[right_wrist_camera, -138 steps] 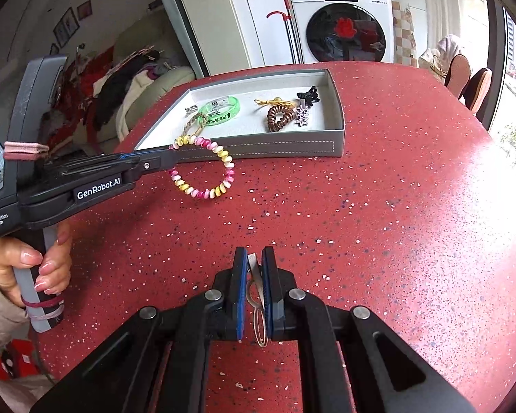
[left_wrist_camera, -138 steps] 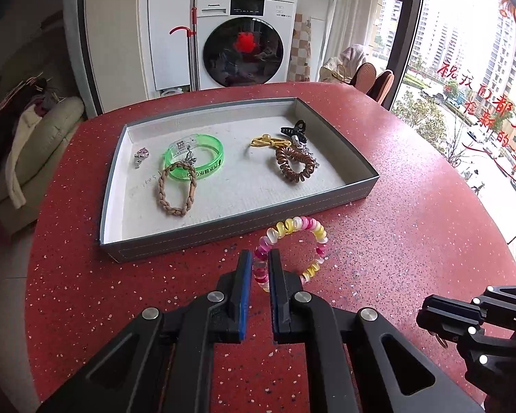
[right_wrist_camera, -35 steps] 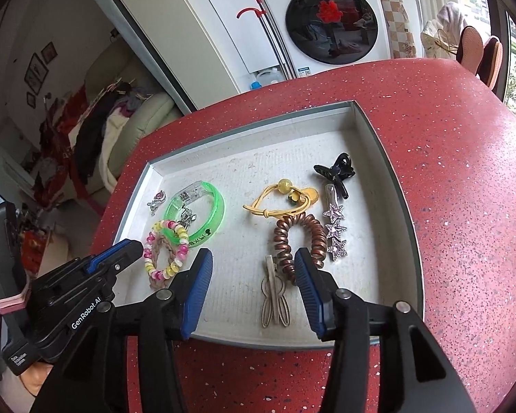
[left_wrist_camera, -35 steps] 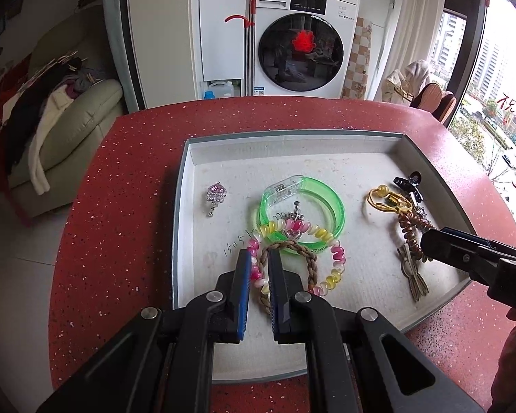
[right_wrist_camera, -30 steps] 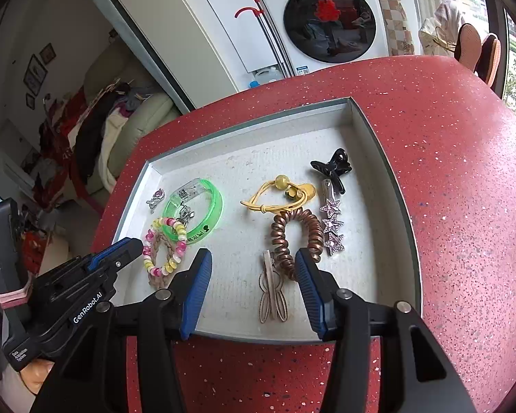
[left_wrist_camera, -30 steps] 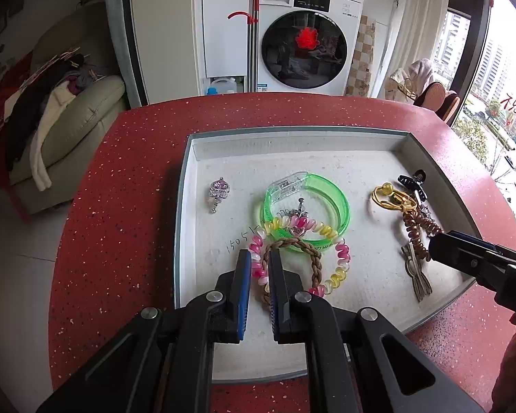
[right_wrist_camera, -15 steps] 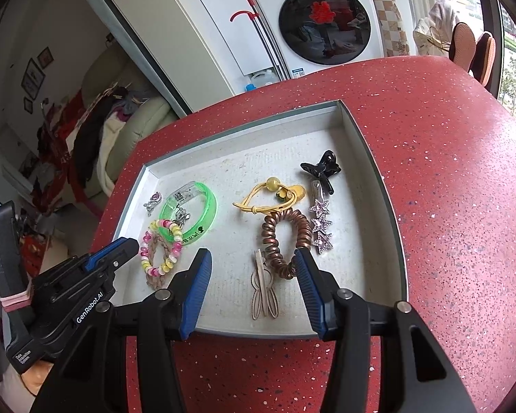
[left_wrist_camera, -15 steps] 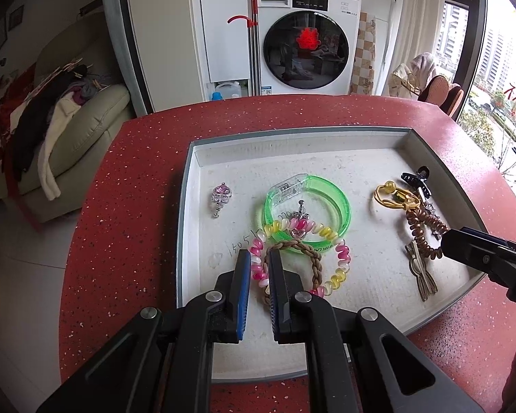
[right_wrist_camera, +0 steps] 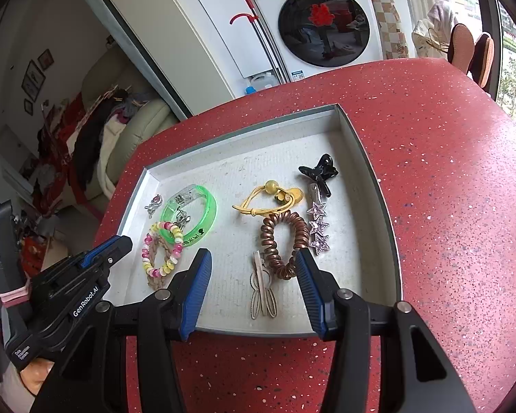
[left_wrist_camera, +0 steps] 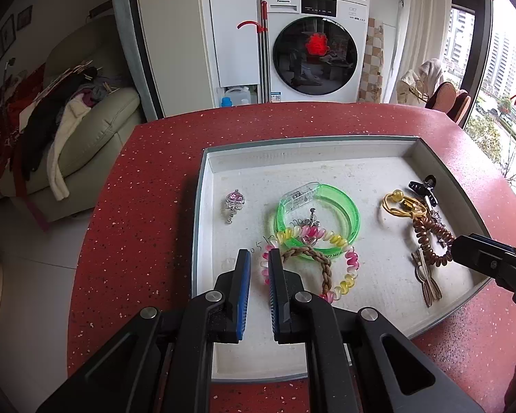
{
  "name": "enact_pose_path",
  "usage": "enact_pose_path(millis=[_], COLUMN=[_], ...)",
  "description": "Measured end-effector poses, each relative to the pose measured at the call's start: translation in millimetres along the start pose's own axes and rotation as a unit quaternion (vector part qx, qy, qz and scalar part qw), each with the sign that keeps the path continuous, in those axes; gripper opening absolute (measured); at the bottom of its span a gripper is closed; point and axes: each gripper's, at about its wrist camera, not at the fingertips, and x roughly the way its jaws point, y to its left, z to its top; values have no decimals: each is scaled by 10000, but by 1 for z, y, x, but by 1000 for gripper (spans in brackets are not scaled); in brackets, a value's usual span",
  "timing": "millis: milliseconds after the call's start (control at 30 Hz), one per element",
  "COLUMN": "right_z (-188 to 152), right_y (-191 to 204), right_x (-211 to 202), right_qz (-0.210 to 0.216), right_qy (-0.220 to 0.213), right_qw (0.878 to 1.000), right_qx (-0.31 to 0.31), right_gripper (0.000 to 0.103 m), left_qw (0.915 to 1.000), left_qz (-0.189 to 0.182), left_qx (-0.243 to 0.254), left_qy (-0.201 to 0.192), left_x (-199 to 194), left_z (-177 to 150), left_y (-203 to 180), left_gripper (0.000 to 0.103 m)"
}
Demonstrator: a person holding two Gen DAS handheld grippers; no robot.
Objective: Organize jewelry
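Note:
A grey tray (left_wrist_camera: 203, 186) (right_wrist_camera: 371, 158) on the red table holds the jewelry. The pink-yellow spiral bracelet (left_wrist_camera: 347, 275) (right_wrist_camera: 161, 268) lies over a brown braided band (left_wrist_camera: 325, 268) and a green bangle (left_wrist_camera: 347, 206) (right_wrist_camera: 206, 216). My left gripper (left_wrist_camera: 257, 261) (right_wrist_camera: 115, 246) is slightly open, just left of the spiral bracelet, holding nothing. My right gripper (right_wrist_camera: 251, 268) (left_wrist_camera: 464, 246) is open wide over a tan hair clip (right_wrist_camera: 263, 296) (left_wrist_camera: 426, 282) lying in the tray by a brown coil tie (right_wrist_camera: 285, 241).
Also in the tray are a small silver charm (left_wrist_camera: 234, 203), a yellow cord tie (right_wrist_camera: 268, 199), a black claw clip (right_wrist_camera: 320, 172) and a star clip (right_wrist_camera: 318, 230). A sofa (left_wrist_camera: 86, 130) and a washing machine (left_wrist_camera: 313, 44) stand beyond the table.
My left gripper has let go of the spiral bracelet, which now lies in the tray. Both grippers have drawn back slightly from the tray. The right gripper stays open above the tan clip.

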Motion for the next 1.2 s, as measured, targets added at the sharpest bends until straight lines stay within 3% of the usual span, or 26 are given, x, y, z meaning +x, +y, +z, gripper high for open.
enact_pose_path(millis=[167, 233, 267, 467, 500, 567, 600, 1033, 1100, 1200], right_z=[1, 1, 1, 2, 1, 1, 1, -3, -5, -5], right_y=[-1, -1, -1, 7, 10, 14, 15, 21, 22, 25], right_x=[-3, -4, -3, -4, -4, -5, -6, -10, -10, -14], right_qz=[-10, -8, -12, -246, -330, -422, -439, -759, -793, -821], right_qy=[-24, -27, -32, -86, -116, -183, -211, -436, -496, -606], right_qw=[10000, 10000, 10000, 9994, 9989, 9980, 9978, 9933, 9926, 9914], right_qx=[3, 4, -4, -222, -309, -422, -454, -753, -777, -820], right_gripper=[55, 55, 55, 56, 58, 76, 79, 91, 103, 103], left_qw=[10000, 10000, 9998, 9995, 9995, 9995, 9995, 9995, 9995, 9995], left_qz=[0, 64, 157, 179, 190, 207, 207, 252, 257, 262], left_qx=[-29, -65, -108, -94, -97, -94, -87, -55, -72, -96], left_qy=[-15, -24, -100, -259, -251, -219, -207, -189, -174, -165], left_x=[-2, -4, -7, -14, -14, -13, -12, -15, -15, -15], left_z=[2, 2, 1, 4, 4, 3, 2, -3, -4, -5], left_y=[2, 3, 4, 6, 7, 7, 7, 6, 7, 8], left_gripper=[30, 91, 103, 103, 103, 103, 103, 103, 103, 103])
